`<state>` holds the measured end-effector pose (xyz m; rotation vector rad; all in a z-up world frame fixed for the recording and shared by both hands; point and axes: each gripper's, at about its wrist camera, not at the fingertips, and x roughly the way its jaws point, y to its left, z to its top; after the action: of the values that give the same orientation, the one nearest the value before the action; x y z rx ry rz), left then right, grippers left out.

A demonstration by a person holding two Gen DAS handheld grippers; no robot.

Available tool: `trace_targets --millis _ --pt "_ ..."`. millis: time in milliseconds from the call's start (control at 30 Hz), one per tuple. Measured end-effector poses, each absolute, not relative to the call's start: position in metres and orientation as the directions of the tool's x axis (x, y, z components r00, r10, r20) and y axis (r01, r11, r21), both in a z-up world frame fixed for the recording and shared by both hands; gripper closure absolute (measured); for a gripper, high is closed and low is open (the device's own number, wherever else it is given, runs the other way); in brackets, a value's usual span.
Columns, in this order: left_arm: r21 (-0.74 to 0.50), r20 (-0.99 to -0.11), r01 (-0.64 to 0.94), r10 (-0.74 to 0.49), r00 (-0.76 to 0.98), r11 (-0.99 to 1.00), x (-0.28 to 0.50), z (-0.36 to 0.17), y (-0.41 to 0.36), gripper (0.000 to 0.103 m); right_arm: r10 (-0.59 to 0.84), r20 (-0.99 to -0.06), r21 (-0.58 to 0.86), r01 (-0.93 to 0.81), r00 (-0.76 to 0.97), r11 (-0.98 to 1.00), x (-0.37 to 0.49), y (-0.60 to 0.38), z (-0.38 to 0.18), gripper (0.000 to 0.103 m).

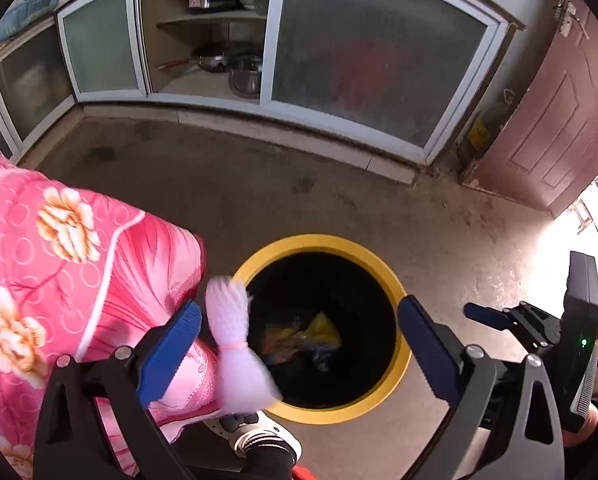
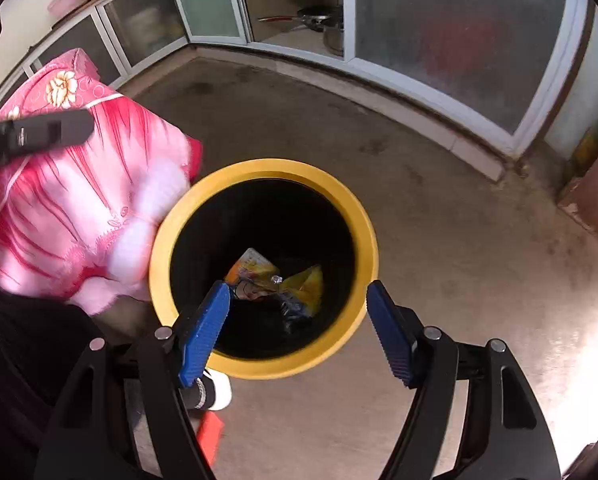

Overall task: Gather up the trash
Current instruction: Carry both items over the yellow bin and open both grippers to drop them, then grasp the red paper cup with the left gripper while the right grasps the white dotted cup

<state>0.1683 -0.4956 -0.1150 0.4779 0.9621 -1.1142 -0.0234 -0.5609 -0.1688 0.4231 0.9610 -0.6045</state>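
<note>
A yellow-rimmed bin (image 1: 397,292) with a black inside stands on the floor; it also shows in the right wrist view (image 2: 363,216). Yellow wrappers (image 1: 323,330) lie at its bottom, also seen in the right wrist view (image 2: 307,280). A white foam net tied with a pink band (image 1: 235,344) is in the air, blurred, over the bin's left rim, free of my fingers; in the right wrist view it (image 2: 147,216) shows as a white blur left of the rim. My left gripper (image 1: 295,340) is open above the bin. My right gripper (image 2: 299,324) is open and empty above the bin.
A pink flowered cloth (image 1: 59,264) covers something left of the bin. Cabinets with frosted sliding doors (image 1: 363,56) line the far wall, pots on an open shelf. A brown door (image 1: 555,120) stands at the right. My white shoe (image 2: 219,392) is by the bin.
</note>
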Motion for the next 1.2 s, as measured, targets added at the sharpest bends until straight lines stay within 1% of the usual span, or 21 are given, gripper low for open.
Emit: trace_targets --millis 200,400,567,700,800,867,900,1000,1033,1100,1167,1200 --pt "-0.219 -0.776 0.912 -0.629 0.052 0.346 0.157 -0.079 -0.477 0.008 -0.38 -0.818 0.021 0.684 0.431 0.729 -0.057 -0.55 -0.133 0.035" --pt "-0.258 -0.688 0.912 -0.723 0.059 0.32 0.149 -0.027 -0.442 0.008 -0.445 -0.762 -0.003 0.684 0.471 0.729 -0.059 -0.538 -0.092 0.035" --pt "-0.247 -0.606 0.896 -0.78 0.155 0.37 0.156 0.022 -0.379 0.008 -0.487 -0.669 -0.021 0.64 0.562 0.768 -0.044 -0.515 -0.049 0.034" --pt "-0.209 -0.564 0.858 -0.775 0.286 0.469 0.166 0.054 -0.307 0.008 -0.444 -0.592 -0.005 0.548 0.673 0.836 -0.011 -0.486 -0.014 0.033" --pt "-0.175 -0.546 0.805 -0.736 0.4 0.567 0.174 0.069 -0.242 0.008 -0.394 -0.544 -0.016 0.46 0.741 0.888 0.025 -0.457 0.004 0.033" --pt "-0.138 -0.549 0.733 -0.667 0.503 0.666 0.183 0.074 -0.187 0.008 -0.359 -0.526 -0.03 0.405 0.771 0.914 0.05 -0.436 0.012 0.034" --pt "-0.126 -0.551 0.708 -0.642 0.533 0.695 0.185 0.075 -0.173 0.008 -0.334 -0.508 -0.044 0.364 0.794 0.93 0.067 -0.421 0.017 0.034" --pt "-0.069 -0.563 0.577 -0.509 0.651 0.814 0.202 0.074 -0.101 0.008 -0.27 -0.486 -0.068 0.273 0.831 0.96 0.108 -0.386 0.024 0.034" --pt "-0.043 -0.566 0.51 -0.442 0.696 0.859 0.209 0.073 -0.073 0.008 -0.255 -0.481 -0.076 0.25 0.839 0.965 0.12 -0.376 0.025 0.034" --pt "-0.006 -0.572 0.41 -0.34 0.747 0.912 0.221 0.07 -0.035 0.008 -0.227 -0.471 -0.091 0.209 0.853 0.974 0.143 -0.359 0.027 0.034" --pt "0.035 -0.577 0.283 -0.212 0.788 0.958 0.235 0.064 0.007 0.008 -0.193 -0.472 -0.096 0.168 0.86 0.981 0.17 -0.341 0.025 0.034" --pt "0.042 -0.578 0.25 -0.181 0.796 0.967 0.24 0.063 0.022 0.008 -0.187 -0.472 -0.097 0.16 0.861 0.982 0.178 -0.335 0.024 0.034"
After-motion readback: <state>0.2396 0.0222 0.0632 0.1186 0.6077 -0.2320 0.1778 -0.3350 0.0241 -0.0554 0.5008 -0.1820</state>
